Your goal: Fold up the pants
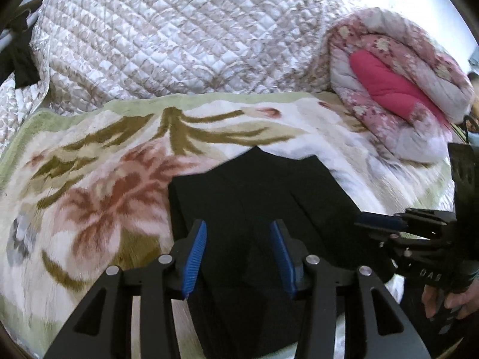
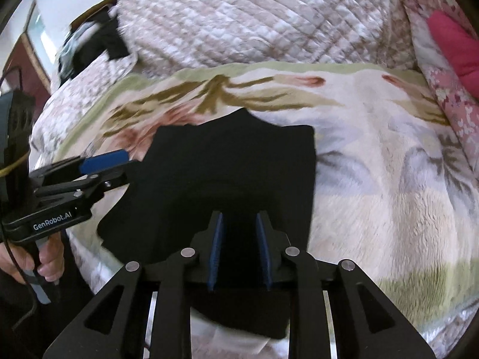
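Pants [image 1: 257, 197]: black, lying partly folded on the floral blanket [image 1: 89, 179] covering the bed. Left hand-held gripper [image 1: 238, 230]: fingers wide apart, empty, above the cloth. Right hand-held gripper [image 2: 238, 224]: narrower gap, nothing held. Risk: plush blanket may drag or bunch the layers; a shallow pinch may catch one layer only.

Matt black cloth pants [image 1: 257, 191] on fluffy floral blanket [image 1: 98, 161]
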